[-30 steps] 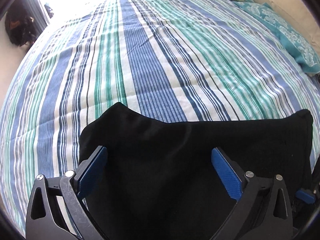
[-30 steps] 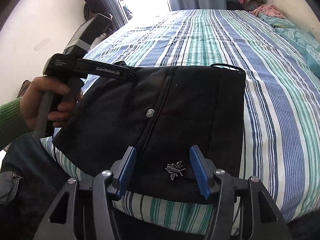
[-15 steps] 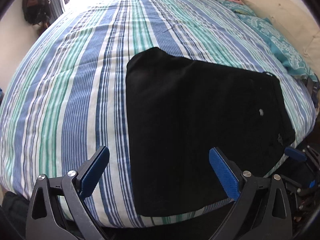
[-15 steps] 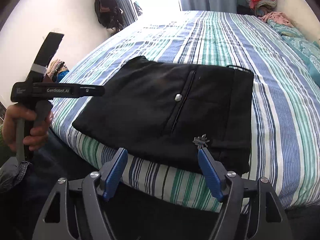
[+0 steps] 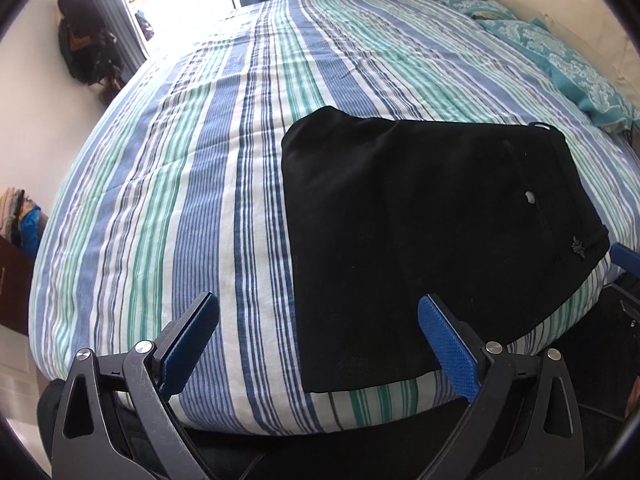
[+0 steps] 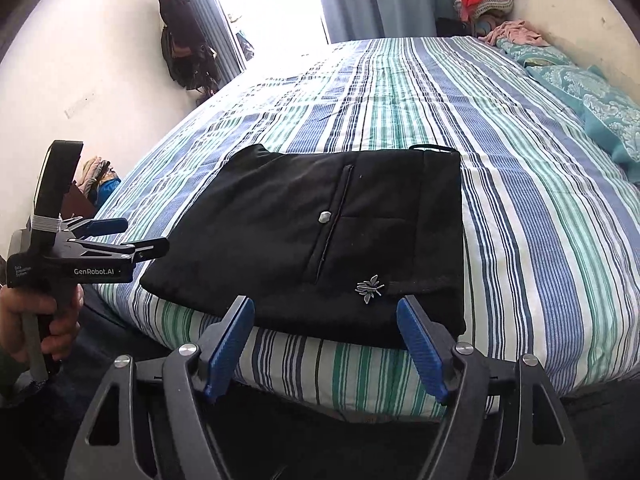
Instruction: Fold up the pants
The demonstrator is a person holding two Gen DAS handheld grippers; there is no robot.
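The black pants point(image 5: 420, 220) lie folded into a flat rectangle at the near edge of the striped bed point(image 5: 224, 184). In the right wrist view the pants point(image 6: 320, 236) show a back pocket with a silver button and a small metal fly emblem. My left gripper point(image 5: 320, 336) is open and empty, held off the bed's near edge, left of the pants' near corner. It also shows at the left of the right wrist view point(image 6: 116, 236). My right gripper point(image 6: 326, 344) is open and empty, just short of the pants' near edge.
A teal patterned pillow point(image 5: 576, 76) lies along the bed's right side by the wall. Pink clothes point(image 6: 516, 34) sit at the far corner. Dark garments point(image 6: 180, 44) hang on the left wall near the bright window. A clothes pile point(image 6: 98, 178) sits on the floor at left.
Both grippers have pulled back and up from the pants toward the bed's near edge. The folded pants stay flat on the bed. Both grippers stay open.
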